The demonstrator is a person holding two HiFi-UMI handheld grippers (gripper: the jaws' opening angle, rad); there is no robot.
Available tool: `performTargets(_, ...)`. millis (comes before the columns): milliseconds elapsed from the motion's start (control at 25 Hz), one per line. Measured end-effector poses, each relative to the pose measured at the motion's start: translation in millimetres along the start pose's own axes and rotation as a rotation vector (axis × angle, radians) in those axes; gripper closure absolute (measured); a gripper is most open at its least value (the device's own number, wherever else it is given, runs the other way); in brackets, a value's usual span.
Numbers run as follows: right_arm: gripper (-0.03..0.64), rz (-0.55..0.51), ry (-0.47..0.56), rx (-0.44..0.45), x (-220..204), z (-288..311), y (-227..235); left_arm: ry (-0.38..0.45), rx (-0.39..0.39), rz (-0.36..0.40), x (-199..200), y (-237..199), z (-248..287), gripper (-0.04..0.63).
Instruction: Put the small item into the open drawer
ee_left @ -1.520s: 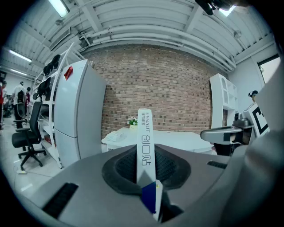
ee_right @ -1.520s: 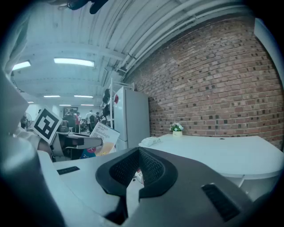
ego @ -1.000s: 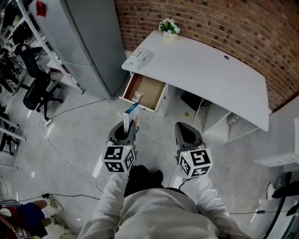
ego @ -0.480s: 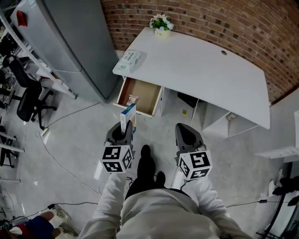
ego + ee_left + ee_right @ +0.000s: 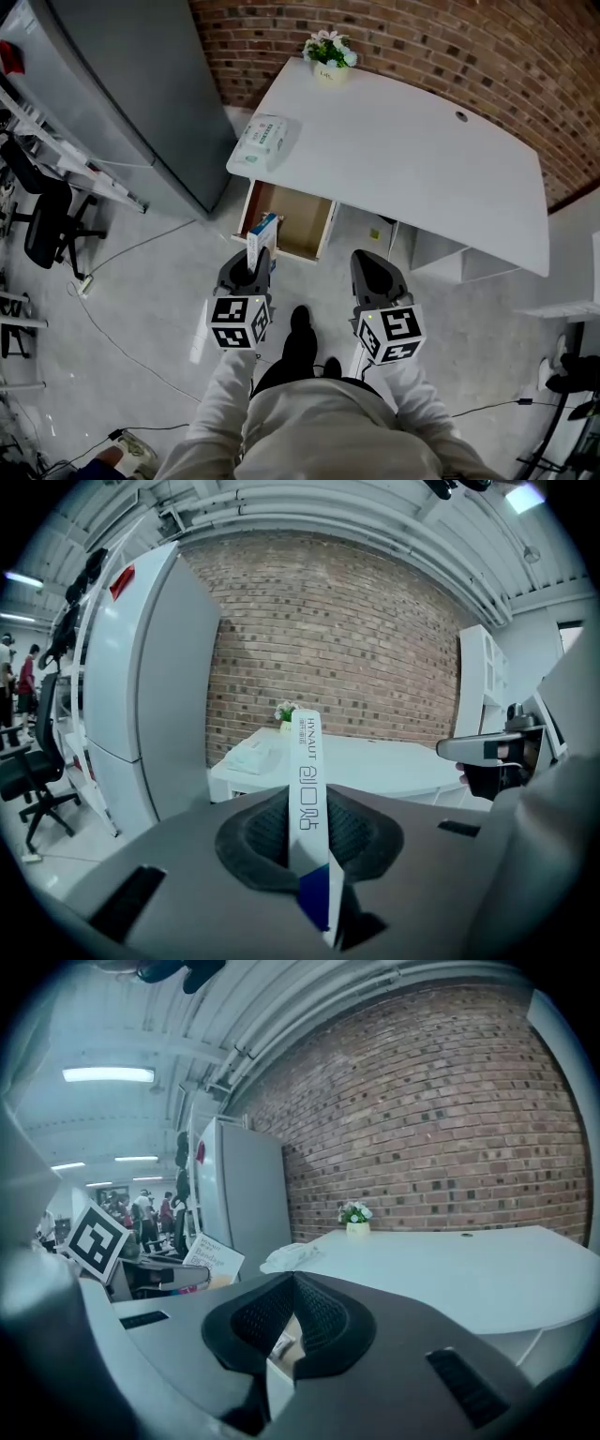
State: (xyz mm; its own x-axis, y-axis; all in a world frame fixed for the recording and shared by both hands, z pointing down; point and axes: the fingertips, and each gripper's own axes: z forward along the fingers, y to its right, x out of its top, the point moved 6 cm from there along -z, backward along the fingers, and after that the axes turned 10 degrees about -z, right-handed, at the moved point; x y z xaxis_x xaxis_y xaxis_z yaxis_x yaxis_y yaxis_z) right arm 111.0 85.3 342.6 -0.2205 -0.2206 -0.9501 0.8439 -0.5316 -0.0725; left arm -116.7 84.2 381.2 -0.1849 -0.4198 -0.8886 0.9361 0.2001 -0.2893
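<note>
left gripper clenched on box, upright and edge-on, likely to slip in | drawer open at box's 12 o'clock, under bench | right gripper closed, empty, idle at 3 o'clock

Both your arms reach forward, side by side and roughly parallel. Your left gripper is clamped on a slim box, which stands on edge between the pads. Your right gripper sits alongside it, jaw tips together with nothing between them. Both grippers point forward and slightly down.
</note>
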Motion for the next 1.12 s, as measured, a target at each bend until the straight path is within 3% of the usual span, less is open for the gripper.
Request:
performTargets(480, 0.591, -0.007, -0.041, -0.085, 15.3, 58.6, -6.2, -0.043, -0.059, -0.012, 9.3, -50.2, 51.2, 0.526)
performTargets(1120, 0.591, 0.034, -0.07, -0.124, 1.4, 90.0, 14.5, -0.153, -0.077, -0.026, -22.3, -60.3, 103.0, 0.526)
